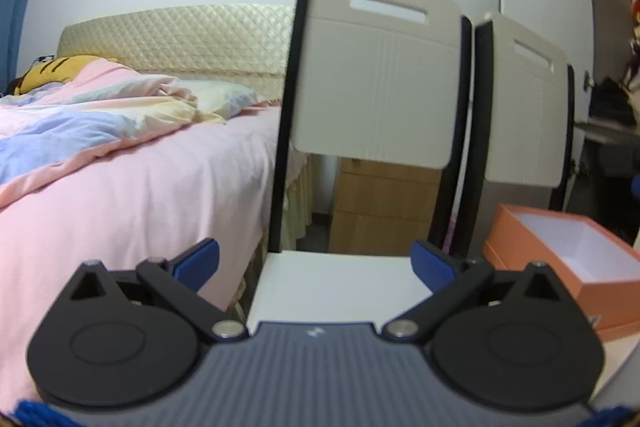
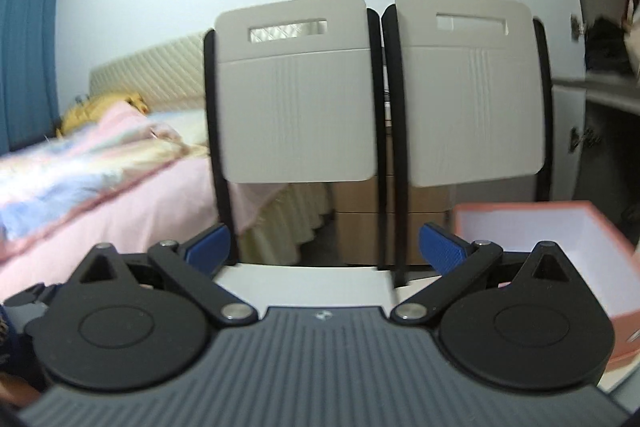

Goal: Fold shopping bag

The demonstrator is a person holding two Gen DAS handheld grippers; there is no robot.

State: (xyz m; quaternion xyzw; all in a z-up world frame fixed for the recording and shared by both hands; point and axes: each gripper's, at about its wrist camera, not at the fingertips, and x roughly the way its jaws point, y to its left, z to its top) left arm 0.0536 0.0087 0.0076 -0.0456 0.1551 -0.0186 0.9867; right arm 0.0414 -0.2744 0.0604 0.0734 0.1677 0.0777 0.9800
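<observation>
The left gripper (image 1: 316,261) is spread wide, with nothing between its blue fingers (image 1: 198,263). The right gripper (image 2: 325,247) is also spread wide and holds nothing. Both point at two white chairs (image 1: 376,87) with black frames, which stand side by side next to a bed (image 1: 120,195) with pink sheets and a crumpled blanket (image 1: 92,115). An open orange box (image 1: 568,255) with a white inside sits on the right chair seat. The shopping bag cannot be seen in either view. A small pale logo (image 1: 315,333) is on each gripper body, but it is too small to read. No other writing is readable.
</observation>
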